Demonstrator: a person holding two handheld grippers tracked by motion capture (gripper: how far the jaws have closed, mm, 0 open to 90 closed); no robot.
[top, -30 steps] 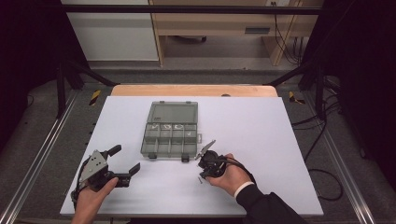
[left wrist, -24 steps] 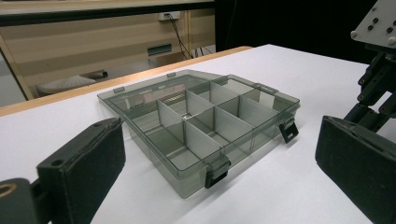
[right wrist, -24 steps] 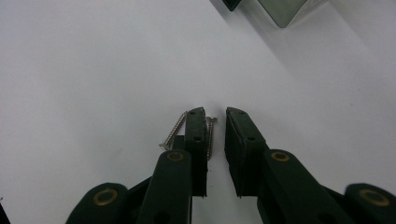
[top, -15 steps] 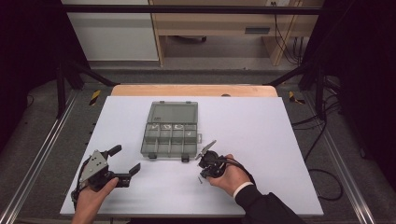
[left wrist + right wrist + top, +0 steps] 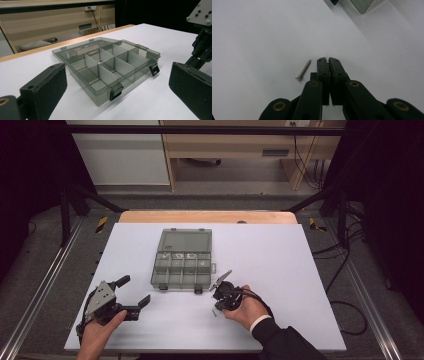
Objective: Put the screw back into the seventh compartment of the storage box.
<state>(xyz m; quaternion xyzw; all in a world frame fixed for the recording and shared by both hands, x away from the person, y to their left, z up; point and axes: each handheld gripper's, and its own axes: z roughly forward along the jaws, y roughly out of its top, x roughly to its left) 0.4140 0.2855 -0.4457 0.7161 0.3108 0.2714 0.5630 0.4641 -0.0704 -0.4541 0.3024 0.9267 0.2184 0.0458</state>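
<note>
White tabletop [image 5: 280, 255] with dark framing all round, and a grey compartment box [image 5: 182, 259] sitting mid-table with its lid flipped open toward the far side. Right gripper [image 5: 328, 60] has its jaws pressed together with nothing between them, tips down near the table. A small screw [image 5: 303, 70] lies loose just beside those tips in the right gripper view, long axis running roughly alongside the jaws. So the right hand is clearly closest. Left gripper [image 5: 132, 292] sits with jaws wide apart, empty, facing the box. Plenty of bare table around the screw; the box corner is a bit beyond.
</note>
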